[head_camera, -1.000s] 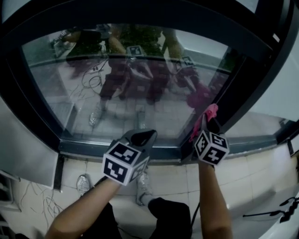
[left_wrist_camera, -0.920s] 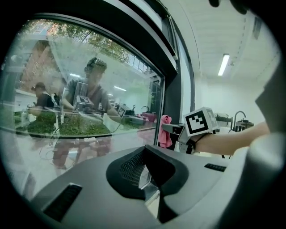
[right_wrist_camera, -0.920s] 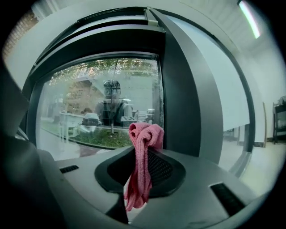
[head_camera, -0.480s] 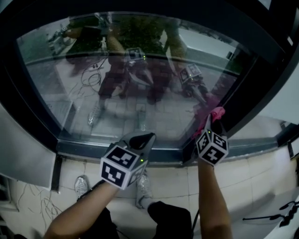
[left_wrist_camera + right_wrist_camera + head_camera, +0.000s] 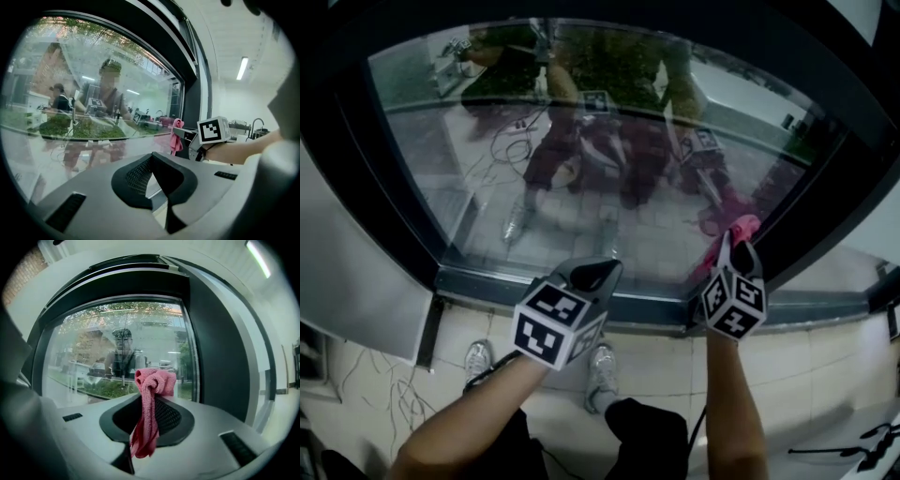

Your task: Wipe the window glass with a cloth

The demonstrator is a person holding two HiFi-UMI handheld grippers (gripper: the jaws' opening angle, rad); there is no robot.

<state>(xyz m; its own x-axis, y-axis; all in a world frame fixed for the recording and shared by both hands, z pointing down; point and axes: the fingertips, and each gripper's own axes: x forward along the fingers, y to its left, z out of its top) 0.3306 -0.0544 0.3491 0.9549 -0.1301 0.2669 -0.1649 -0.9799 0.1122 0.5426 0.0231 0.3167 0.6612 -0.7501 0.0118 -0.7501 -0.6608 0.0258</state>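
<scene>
**Glossy glass, nubbly cloth**

The window glass (image 5: 609,187) is smooth and glossy, mirroring the room. Its frame (image 5: 394,216) looks dark and matt. The pink cloth (image 5: 146,427) is soft looped towelling. The left tongs (image 5: 152,161) and right tongs (image 5: 154,401) have matt grey plastic shells and black ribbed pads. The floor (image 5: 656,361) is pale, smooth tile.

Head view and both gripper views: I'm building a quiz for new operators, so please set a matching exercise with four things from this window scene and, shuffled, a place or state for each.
Things:
1. pink terry cloth
2. left hand-held gripper
3. right hand-held gripper
4. clear window glass

Places or states:
A. shut, nothing between its jaws
B. shows a reflection of a person
C. hangs down from closed jaws
D. shut on the cloth, near the glass's right edge

Pairs: 1-C, 2-A, 3-D, 4-B
</scene>
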